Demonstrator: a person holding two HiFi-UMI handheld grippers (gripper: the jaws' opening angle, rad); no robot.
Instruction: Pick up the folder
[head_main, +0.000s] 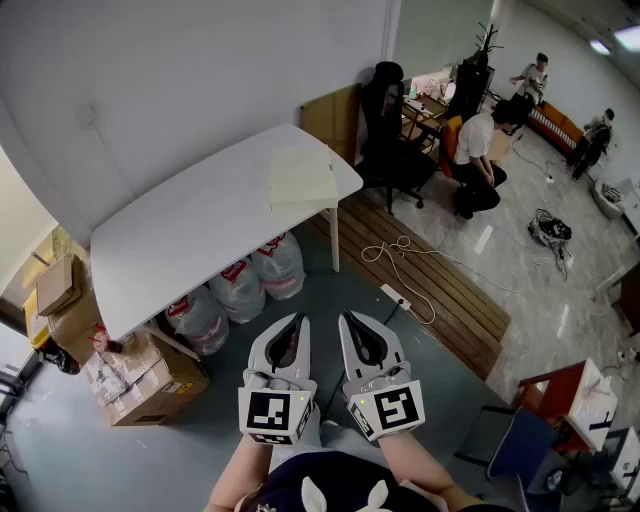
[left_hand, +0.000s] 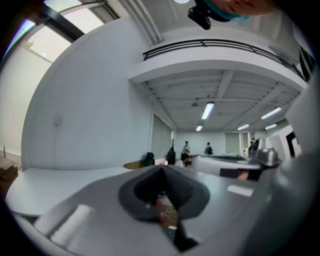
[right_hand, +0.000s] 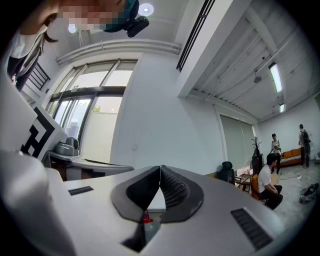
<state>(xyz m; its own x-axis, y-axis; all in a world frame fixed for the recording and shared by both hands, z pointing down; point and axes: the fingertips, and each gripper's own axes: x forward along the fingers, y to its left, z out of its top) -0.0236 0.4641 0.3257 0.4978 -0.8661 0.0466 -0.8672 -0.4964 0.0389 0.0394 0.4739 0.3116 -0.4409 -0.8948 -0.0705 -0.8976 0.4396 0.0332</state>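
Note:
The folder (head_main: 303, 178) is pale yellow and lies flat near the right end of the white table (head_main: 190, 235), far ahead of both grippers. In the head view my left gripper (head_main: 296, 320) and right gripper (head_main: 348, 318) are held side by side over the floor, well short of the table, both pointing level toward it. Both are shut with nothing between the jaws. In the left gripper view the left gripper (left_hand: 162, 169) shows closed tips, with the table (left_hand: 45, 182) beyond. In the right gripper view the right gripper (right_hand: 160, 168) is closed the same way. The folder is not clear in either gripper view.
Clear plastic bags (head_main: 240, 285) and cardboard boxes (head_main: 145, 380) sit under and left of the table. A black office chair (head_main: 395, 140) and a seated person (head_main: 480, 150) are at the right behind it. A power strip with a cable (head_main: 395, 295) lies on the floor ahead.

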